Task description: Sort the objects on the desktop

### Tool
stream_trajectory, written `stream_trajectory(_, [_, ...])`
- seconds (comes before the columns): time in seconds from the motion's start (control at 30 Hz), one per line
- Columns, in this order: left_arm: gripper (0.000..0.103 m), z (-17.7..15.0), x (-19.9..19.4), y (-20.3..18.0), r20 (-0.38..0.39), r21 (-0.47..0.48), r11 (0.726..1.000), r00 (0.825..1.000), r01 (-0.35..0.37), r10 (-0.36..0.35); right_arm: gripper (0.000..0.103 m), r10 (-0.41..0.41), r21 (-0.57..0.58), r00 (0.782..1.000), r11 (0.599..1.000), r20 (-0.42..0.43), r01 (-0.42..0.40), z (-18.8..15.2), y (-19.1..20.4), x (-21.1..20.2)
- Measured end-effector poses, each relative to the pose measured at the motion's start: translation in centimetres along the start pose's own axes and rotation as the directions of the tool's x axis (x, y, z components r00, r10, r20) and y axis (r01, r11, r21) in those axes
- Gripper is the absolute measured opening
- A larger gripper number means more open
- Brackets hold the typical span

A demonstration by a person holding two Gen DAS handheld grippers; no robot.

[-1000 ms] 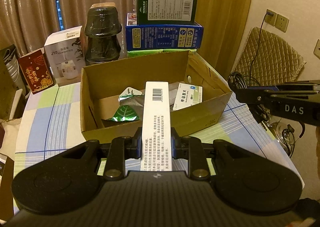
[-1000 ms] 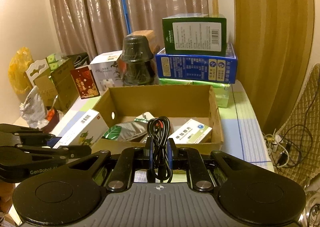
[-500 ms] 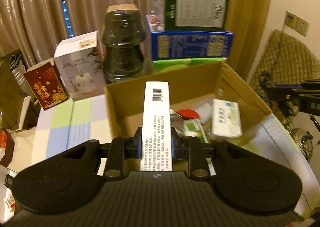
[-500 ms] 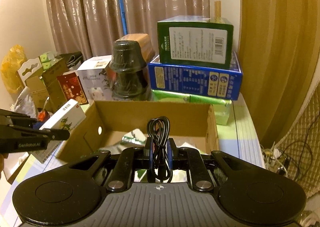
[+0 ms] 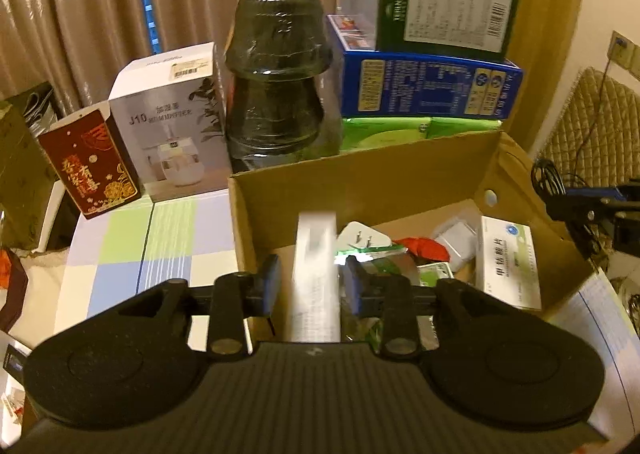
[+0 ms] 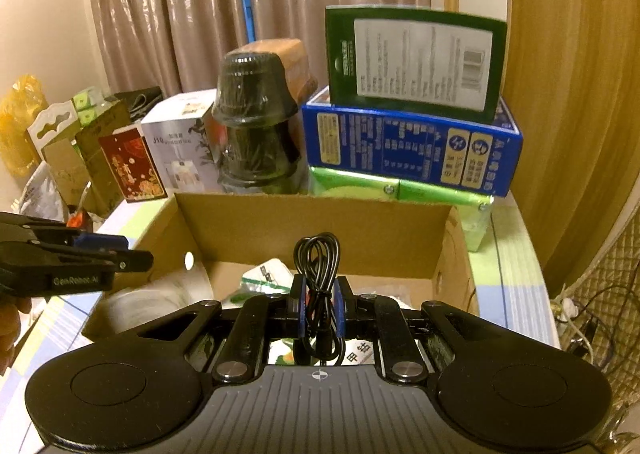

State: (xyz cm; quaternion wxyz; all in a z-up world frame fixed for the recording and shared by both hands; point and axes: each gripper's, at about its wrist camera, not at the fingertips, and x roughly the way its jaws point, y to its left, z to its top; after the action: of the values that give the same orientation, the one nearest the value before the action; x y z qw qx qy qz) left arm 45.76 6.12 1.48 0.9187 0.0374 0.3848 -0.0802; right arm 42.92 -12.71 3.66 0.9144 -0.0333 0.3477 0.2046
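Release is happening over the cardboard box (image 5: 360,182): my left gripper (image 5: 312,278) is opening, its jaws standing clear on either side of the long white carton (image 5: 314,274), which shows blurred between them. A second ago the same carton sat crisp and pinched, barcode readable, so I am judging that it is now slipping free and dropping toward the box floor. Both of my hands have also been travelling forward, since the box sat farther off a second ago and is now filling the lower view under each gripper.

Inside the box, a white medicine pack (image 5: 508,258) is lying against the right wall, with a white plug adapter (image 5: 362,236), a red scrap and some green foil packets beside it.

My right gripper (image 6: 319,308) is staying clamped together on the coiled black cable (image 6: 318,274), holding it upright above the near edge of the box. I am reading that as the next item to let go.

Behind the box, on the checked bench (image 5: 132,238), stacked dark bowls (image 5: 276,86), a humidifier carton and piled blue and green boxes are standing untouched.
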Motion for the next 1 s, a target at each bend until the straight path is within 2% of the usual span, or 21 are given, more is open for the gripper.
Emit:
stream_trajectory(0.2, [0.033,-1.1,-0.3,1.2,0.015,-0.034,0.999,1.000,-0.011,0.011,0.011,-0.003,0.024,1.000,1.000,-0.019,0.003,-0.6,-0.6,1.3])
stream_trajectory(0.4, [0.050,-1.7,-1.5,1.5,0.049,-0.052,0.999,0.999,-0.010,0.013,0.012,0.034,0.063,0.999,0.997,0.017,-0.035,0.2,-0.8,1.9])
stream_trajectory(0.43, [0.056,-1.8,-1.8,1.5,0.055,-0.056,0.998,0.998,-0.008,0.012,0.019,0.041,0.077,0.999,0.996,0.020,-0.043,0.4,-1.0,2.0])
stream_trajectory(0.47, [0.063,-1.9,-2.0,1.5,0.061,-0.059,0.998,0.998,-0.007,0.011,0.034,0.043,0.092,0.999,0.995,0.027,-0.046,0.5,-1.1,1.9])
stream_trajectory(0.53, [0.072,-2.1,-2.4,1.3,0.074,-0.058,0.998,0.997,-0.008,0.012,0.048,0.039,0.113,0.998,0.993,0.053,-0.045,0.5,-1.3,1.2])
stream_trajectory(0.63, [0.084,-2.6,-3.4,1.0,0.097,-0.058,0.998,0.995,-0.016,0.022,0.049,0.037,0.139,0.998,0.989,0.060,-0.045,0.0,-1.7,0.2])
stream_trajectory(0.7, [0.088,-3.1,-4.0,0.9,0.110,-0.074,0.997,0.994,-0.020,0.028,0.051,0.031,0.165,0.998,0.985,0.060,-0.041,-0.7,-2.0,-0.7])
stream_trajectory(0.87, [0.101,-4.8,-6.2,0.2,0.125,-0.108,0.993,0.991,-0.038,0.051,0.072,0.015,0.217,0.998,0.976,0.068,-0.030,-3.2,-2.4,-4.0])
stream_trajectory(1.0, [0.102,-6.5,-8.6,-0.5,0.138,-0.145,0.988,0.988,-0.054,0.074,0.086,0.003,0.230,0.997,0.973,0.073,-0.020,-5.6,-1.6,-7.3])
